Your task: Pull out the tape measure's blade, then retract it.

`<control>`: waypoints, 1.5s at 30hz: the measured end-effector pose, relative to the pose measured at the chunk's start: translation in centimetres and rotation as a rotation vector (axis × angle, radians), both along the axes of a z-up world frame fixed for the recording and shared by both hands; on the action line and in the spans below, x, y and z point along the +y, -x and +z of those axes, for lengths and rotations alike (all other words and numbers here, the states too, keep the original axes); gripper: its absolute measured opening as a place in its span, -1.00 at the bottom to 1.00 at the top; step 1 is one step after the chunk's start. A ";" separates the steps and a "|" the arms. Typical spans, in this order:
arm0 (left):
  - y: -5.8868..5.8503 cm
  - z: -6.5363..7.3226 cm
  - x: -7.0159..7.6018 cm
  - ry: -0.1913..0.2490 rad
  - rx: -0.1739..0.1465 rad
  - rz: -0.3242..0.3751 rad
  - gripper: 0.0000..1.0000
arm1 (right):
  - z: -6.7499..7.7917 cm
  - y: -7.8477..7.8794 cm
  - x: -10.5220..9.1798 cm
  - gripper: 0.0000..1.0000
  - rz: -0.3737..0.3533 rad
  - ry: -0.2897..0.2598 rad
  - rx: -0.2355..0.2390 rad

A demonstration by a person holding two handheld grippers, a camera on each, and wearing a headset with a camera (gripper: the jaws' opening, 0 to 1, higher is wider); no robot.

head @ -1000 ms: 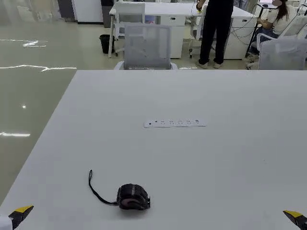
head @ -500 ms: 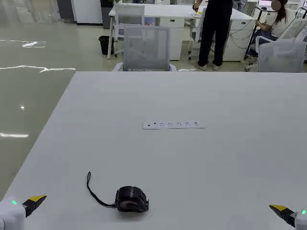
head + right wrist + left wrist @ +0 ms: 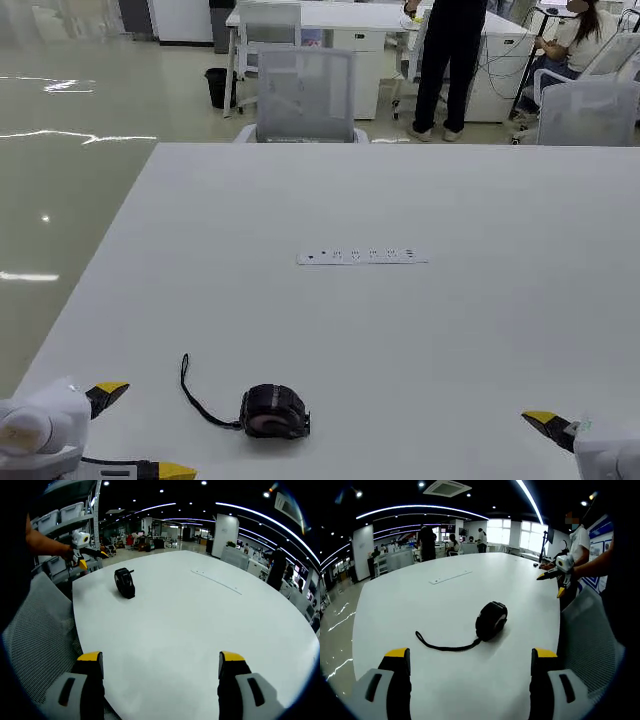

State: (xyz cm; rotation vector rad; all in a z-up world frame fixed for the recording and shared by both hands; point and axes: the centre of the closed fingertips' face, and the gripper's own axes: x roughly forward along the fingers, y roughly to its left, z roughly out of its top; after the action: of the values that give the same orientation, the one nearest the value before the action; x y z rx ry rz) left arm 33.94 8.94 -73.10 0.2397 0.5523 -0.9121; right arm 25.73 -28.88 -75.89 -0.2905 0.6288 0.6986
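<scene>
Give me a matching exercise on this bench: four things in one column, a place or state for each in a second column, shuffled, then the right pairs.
Things
1. tape measure
2. power strip
3. left gripper
4. mesh chair

Places or states
A. white, lying flat at the middle of the table
B. black, near the table's near edge
C. beyond the table's far edge
D. open, holding nothing

Pairs: 1-B, 2-A, 3-D, 4-C
</scene>
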 end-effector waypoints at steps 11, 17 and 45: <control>-1.3 0.4 -2.9 -0.034 -0.011 -0.115 0.98 | 0.8 -2.2 2.8 0.95 0.068 -0.008 -0.025; -2.6 0.0 -4.3 -0.050 -0.010 -0.171 0.98 | 1.1 -3.5 4.6 0.91 0.118 -0.015 -0.035; -3.6 -2.5 -9.9 -0.245 -0.011 -0.481 0.65 | -0.7 -6.8 12.8 0.76 0.322 -0.008 0.002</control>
State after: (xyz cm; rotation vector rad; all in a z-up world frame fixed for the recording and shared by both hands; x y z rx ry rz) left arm 37.54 -0.97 -75.60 0.6172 0.6075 -1.3074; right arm 32.50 -16.03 -76.57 -0.3881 0.5865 1.0099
